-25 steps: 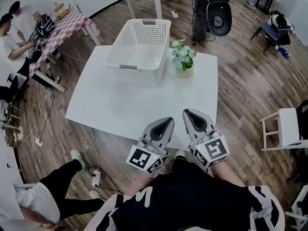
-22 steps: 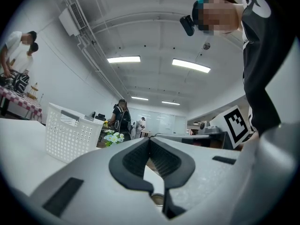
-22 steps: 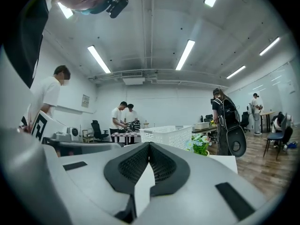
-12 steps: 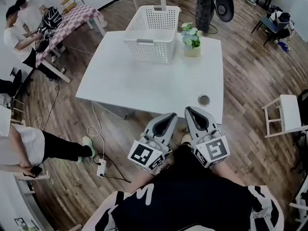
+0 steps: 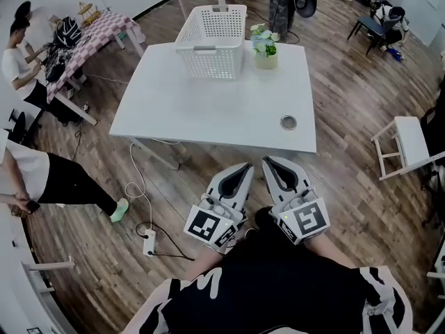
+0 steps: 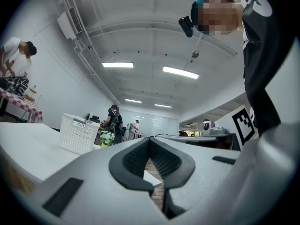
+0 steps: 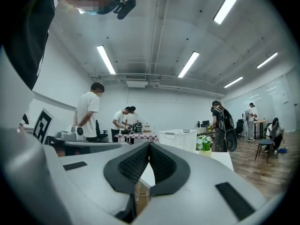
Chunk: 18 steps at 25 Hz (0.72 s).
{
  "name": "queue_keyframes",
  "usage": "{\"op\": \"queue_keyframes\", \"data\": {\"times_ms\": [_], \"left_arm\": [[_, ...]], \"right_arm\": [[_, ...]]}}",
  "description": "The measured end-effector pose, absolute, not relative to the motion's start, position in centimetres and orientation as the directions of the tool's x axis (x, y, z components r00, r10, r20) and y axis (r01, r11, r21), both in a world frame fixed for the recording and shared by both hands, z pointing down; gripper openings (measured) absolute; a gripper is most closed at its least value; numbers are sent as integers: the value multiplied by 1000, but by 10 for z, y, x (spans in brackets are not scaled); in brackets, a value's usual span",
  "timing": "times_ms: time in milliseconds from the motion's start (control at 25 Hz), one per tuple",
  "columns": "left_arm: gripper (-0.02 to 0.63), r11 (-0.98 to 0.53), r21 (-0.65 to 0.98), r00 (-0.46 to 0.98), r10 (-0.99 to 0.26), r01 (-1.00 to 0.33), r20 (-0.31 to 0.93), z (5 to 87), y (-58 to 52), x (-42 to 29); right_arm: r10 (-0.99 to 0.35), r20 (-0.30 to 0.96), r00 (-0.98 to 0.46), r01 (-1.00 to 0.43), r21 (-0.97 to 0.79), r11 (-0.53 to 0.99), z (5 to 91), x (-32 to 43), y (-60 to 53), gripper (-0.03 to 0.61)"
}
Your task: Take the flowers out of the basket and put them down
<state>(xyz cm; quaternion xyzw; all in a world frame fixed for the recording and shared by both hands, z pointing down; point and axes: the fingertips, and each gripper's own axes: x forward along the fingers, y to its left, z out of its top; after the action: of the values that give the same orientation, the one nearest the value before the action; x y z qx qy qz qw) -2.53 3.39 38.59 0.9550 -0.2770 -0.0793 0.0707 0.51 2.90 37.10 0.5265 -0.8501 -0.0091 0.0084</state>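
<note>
Over the last second the person has backed away, so the worktop (image 5: 208, 110) now lies well apart from the left tool (image 5: 242, 169) and the right tool (image 5: 270, 164), each closed on nothing. The potted flowers (image 5: 263, 44) stand on the worktop just beside the white basket (image 5: 212, 40), outside it, so the task looks finished.

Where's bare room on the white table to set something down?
Free: near half of the table, in front of the basket and left of the round disc. Crowded: far edge, where basket and flowers stand side by side.
</note>
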Motion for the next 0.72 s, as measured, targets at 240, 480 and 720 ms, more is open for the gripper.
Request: {"op": "queue_keyframes", "data": {"times_ms": [240,480,720], "left_arm": [[5,-841,178,836,-535,-511,-126,385,59,-26],[5,-839,168,830,-540,-517,-141,379,78,-21],[5,-841,158,832,-537,-517,-139,377,112,0]], "right_arm": [[-891,3,-453,-891,24,453,373,1,53,17],[-895,-16,-445,-895,23,445,367,10,75,17],[-901,-10,-434,-901,35,433,369,31,110,17]]}}
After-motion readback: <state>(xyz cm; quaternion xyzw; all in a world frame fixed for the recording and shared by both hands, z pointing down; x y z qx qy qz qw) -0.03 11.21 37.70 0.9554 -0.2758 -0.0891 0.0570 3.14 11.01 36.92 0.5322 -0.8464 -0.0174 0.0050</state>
